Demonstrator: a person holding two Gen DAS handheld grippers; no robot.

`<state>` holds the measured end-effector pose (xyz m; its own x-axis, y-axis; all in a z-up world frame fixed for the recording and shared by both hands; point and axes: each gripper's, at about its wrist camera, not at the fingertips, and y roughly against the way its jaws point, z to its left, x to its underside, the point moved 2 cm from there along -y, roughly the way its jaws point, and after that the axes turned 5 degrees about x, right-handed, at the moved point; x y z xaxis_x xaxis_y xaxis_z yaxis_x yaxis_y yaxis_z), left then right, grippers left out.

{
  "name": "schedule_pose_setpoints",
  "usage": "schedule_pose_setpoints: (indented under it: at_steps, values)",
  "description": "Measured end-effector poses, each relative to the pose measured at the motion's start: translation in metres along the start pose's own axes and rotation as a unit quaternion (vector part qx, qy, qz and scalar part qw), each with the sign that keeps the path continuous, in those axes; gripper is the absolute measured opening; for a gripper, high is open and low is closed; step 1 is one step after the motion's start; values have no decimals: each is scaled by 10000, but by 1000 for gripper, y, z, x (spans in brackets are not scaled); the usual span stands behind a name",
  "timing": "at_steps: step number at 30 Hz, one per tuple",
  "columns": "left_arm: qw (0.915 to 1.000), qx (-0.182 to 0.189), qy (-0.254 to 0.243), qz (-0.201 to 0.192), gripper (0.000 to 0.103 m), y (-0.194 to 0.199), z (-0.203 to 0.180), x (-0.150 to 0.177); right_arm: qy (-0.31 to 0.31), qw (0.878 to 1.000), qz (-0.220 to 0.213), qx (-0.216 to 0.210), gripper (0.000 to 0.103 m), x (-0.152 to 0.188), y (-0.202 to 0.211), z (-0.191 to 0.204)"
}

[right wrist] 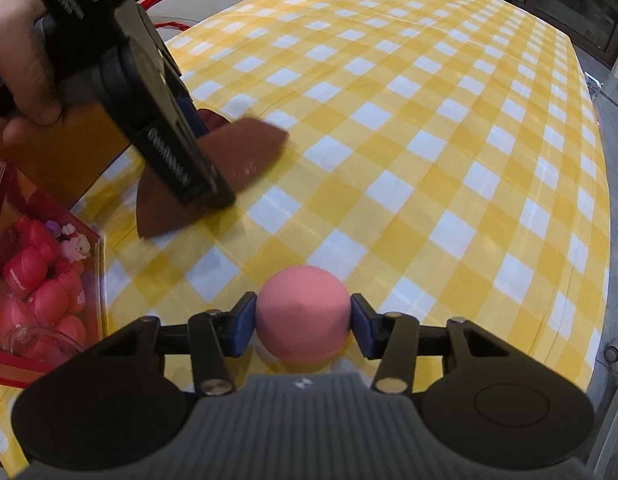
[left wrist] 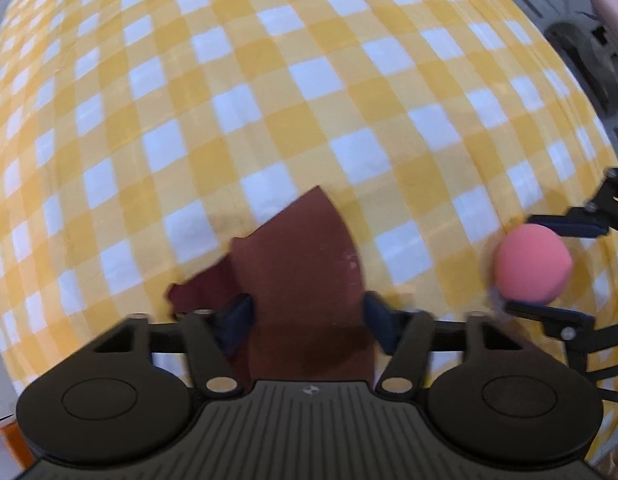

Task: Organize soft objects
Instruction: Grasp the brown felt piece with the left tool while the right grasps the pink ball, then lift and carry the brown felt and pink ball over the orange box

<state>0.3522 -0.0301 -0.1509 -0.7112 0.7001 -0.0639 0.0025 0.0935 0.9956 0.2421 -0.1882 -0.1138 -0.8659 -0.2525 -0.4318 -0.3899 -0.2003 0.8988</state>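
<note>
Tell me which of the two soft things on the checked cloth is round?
The pink foam ball, sitting between the right tongs' blue pads. The other soft thing, the flat maroon fabric piece under the left tongs, is limp with pointed corners.

The left wrist camera looks straight down, close over the checked tablecloth [left wrist: 309,80]; the right wrist camera slants toward twelve o'clock; both share the pink ball [right wrist: 303,316].
</note>
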Motion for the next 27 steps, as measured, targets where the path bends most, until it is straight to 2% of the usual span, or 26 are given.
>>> schedule_pose_setpoints:
  at_steps: [1, 3, 6, 11, 16, 27]
  values:
    - [10000, -29, 29, -17, 44, 2, 4, -1, -1, 10000, 10, 4, 49, 0, 1, -1]
    - [9999, -95, 101, -31, 26, 4, 11, -1, -13, 10000, 25, 19, 49, 1, 2, -2]
    - [9997, -182, 118, -57, 19, 6, 17, 0, -41, 10000, 43, 32, 49, 1, 3, -4]
    - [9998, -198, 8, -91, 15, 14, 12, 4, -73, 10000, 24, 39, 49, -1, 6, -7]
    - [9997, -141, -144, -146, 14, 28, -25, 5, -60, 10000, 13, 54, 48, -3, 9, -6]
    - [9983, -138, -478, -289, 14, 47, -68, 11, -37, 9998, -58, 206, 48, 2, 28, -13]
